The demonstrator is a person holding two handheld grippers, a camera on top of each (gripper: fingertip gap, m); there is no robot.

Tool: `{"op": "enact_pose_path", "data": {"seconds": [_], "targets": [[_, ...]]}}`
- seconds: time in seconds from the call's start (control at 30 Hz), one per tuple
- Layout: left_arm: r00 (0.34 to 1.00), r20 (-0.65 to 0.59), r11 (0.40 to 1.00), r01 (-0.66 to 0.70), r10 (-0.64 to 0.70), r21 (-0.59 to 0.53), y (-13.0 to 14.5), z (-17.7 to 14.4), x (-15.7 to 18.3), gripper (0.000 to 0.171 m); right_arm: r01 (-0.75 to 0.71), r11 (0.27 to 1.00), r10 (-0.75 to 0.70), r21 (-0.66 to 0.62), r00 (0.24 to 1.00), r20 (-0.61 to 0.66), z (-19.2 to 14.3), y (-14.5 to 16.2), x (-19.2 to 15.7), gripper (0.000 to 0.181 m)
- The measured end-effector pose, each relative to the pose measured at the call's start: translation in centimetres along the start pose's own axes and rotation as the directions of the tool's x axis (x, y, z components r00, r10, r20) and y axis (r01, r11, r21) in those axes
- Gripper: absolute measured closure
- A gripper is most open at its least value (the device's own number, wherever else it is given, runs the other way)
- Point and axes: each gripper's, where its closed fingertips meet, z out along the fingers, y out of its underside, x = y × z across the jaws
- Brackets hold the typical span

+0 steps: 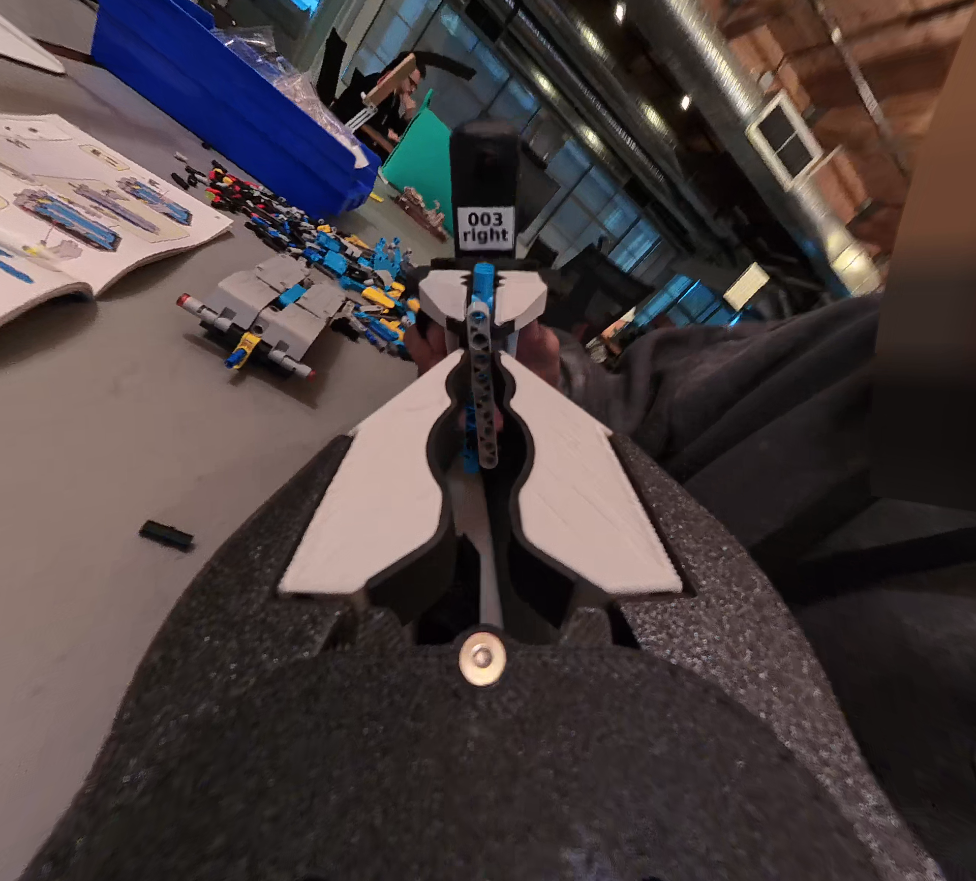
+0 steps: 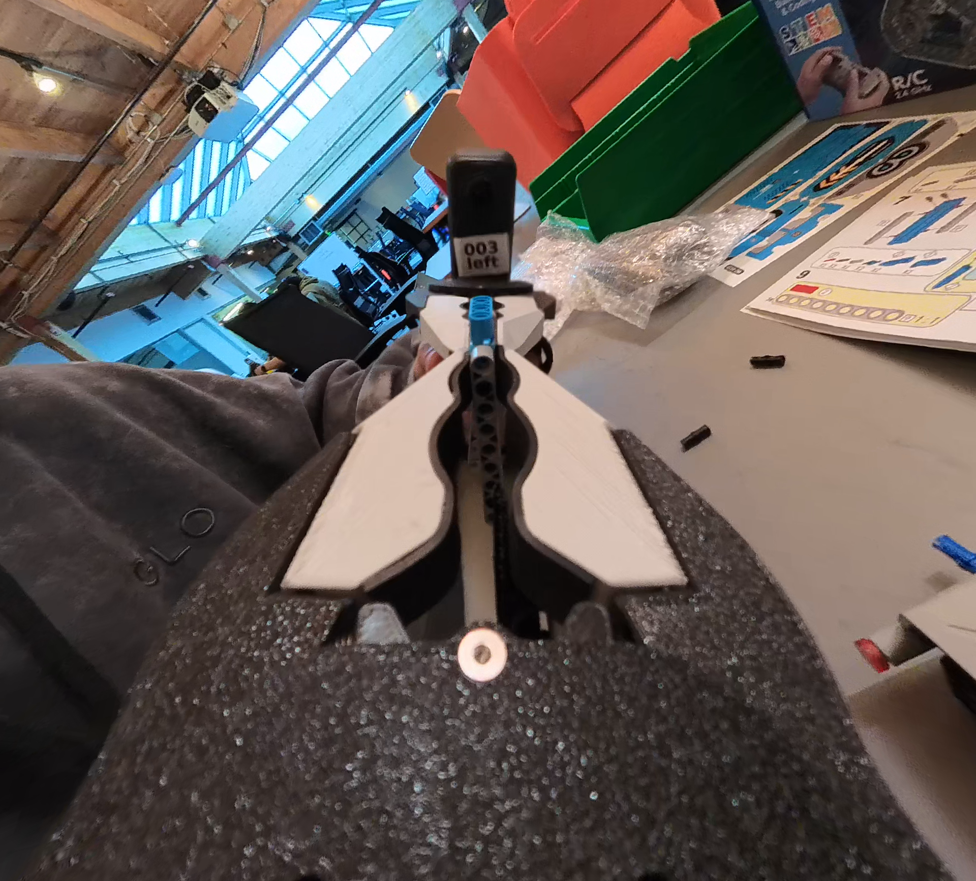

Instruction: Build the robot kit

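Left gripper (image 1: 479, 364) and right gripper (image 2: 483, 369) face tip to tip above the bench (image 1: 132, 433), each clamped on one end of a grey-and-blue perforated beam assembly (image 1: 480, 380). Judged light, rigid, smooth plastic; the pinned joints may separate, so grip the beam flats.

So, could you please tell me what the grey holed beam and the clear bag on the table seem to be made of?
Grey holed beam, pinched in the left hand-held gripper: probably rigid moulded plastic, matte, with crisp round holes. Clear bag: likely thin plastic film, glossy, crinkled, with bright glints.
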Motion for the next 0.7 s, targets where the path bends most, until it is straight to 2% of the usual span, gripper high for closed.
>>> {"op": "enact_pose_path", "data": {"seconds": [0.1, 0.2, 0.33, 0.43, 0.47, 0.53, 0.7], "targets": [[0.99, 0.019, 0.983, -0.134, 0.137, -0.126, 1.1, -0.1, 0.1, 0.164, -0.017, 0.998, 0.019, -0.067, 0.999, 0.03, 0.0, 1.0, -0.1, 0.176], [0.976, 0.023, 0.961, -0.21, 0.218, -0.179, 1.7, -0.2, 0.2, 0.163, -0.029, 0.995, 0.034, -0.1, 0.998, 0.044, 0.1, 1.6, -0.2, 0.175], [0.977, 0.017, 0.954, -0.205, 0.214, -0.218, 2.4, -0.1, 0.0, 0.163, -0.044, 0.985, 0.055, -0.167, 0.997, 0.058, -0.2, 2.3, 0.0, 0.175], [0.981, 0.008, 0.964, -0.188, 0.193, -0.189, 1.7, -0.4, 0.1, 0.166, 0.005, 0.974, 0.003, -0.228, 0.999, 0.035, -0.2, 3.2, 0.2, 0.175], [0.98, -0.025, 0.958, -0.198, 0.197, -0.205, 2.0, -0.4, 0.6, 0.165, 0.016, 0.978, -0.012, -0.206, 1.0, 0.023, -0.1, 3.0, 0.2, 0.176], [0.975, -0.014, 0.957, -0.222, 0.224, -0.188, 1.6, -0.4, 0.9, 0.165, 0.029, 0.982, -0.024, -0.189, 0.999, 0.032, -0.1, 2.6, 0.0, 0.176], [0.992, -0.006, 0.977, -0.124, 0.125, -0.173, 1.7, -0.3, 0.2, 0.166, 0.057, 0.993, -0.052, -0.098, 0.997, 0.058, -0.5, 0.8, -0.7, 0.176]]}}
